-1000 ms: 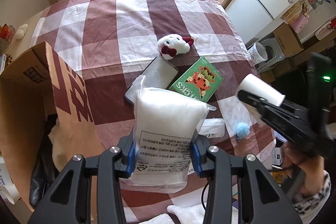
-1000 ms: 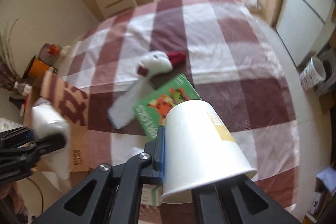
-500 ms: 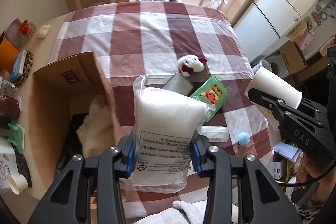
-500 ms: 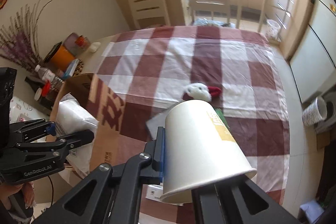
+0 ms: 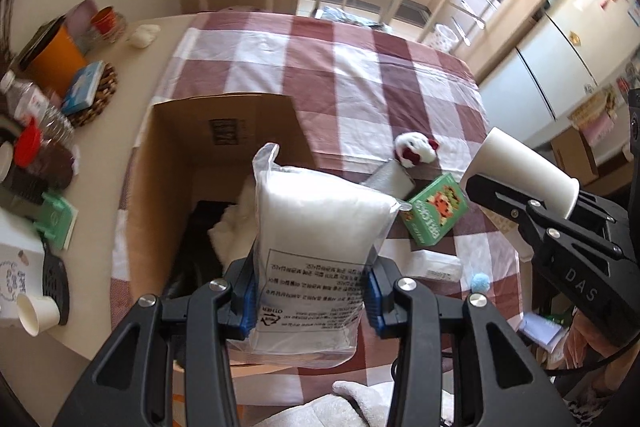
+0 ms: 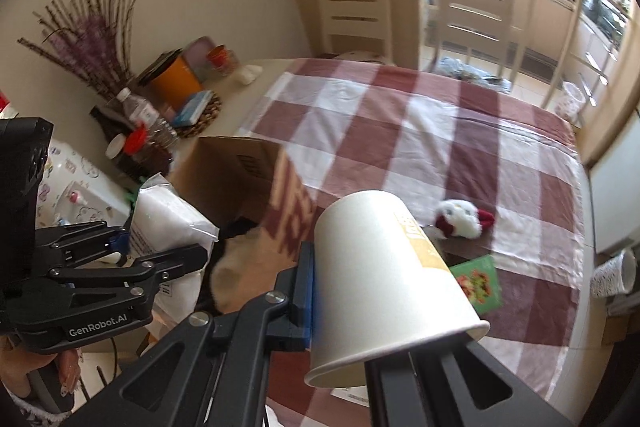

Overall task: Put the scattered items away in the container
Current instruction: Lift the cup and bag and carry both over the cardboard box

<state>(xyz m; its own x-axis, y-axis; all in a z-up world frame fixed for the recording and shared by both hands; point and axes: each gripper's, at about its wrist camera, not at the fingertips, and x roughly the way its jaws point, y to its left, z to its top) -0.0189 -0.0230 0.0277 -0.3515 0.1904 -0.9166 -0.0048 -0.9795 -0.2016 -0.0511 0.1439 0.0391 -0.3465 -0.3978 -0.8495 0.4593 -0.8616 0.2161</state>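
Both tools are matte black plastic. The left hand-held gripper (image 5: 308,301) has two forked arms with round silver screw heads and blue pads on the inner faces of its fingers; its side reads "GenRobot.AI" in white. The right hand-held gripper (image 6: 340,291) shows the same silver screws and a blue pad, with "DAS" lettered on its body. A thin black cable trails beneath the "DAS" lettering, near a speckled sleeve cuff (image 5: 580,409).

White-filled plastic bag (image 5: 320,239) hangs above open cardboard box (image 5: 224,147); paper cup (image 6: 384,279) alongside.
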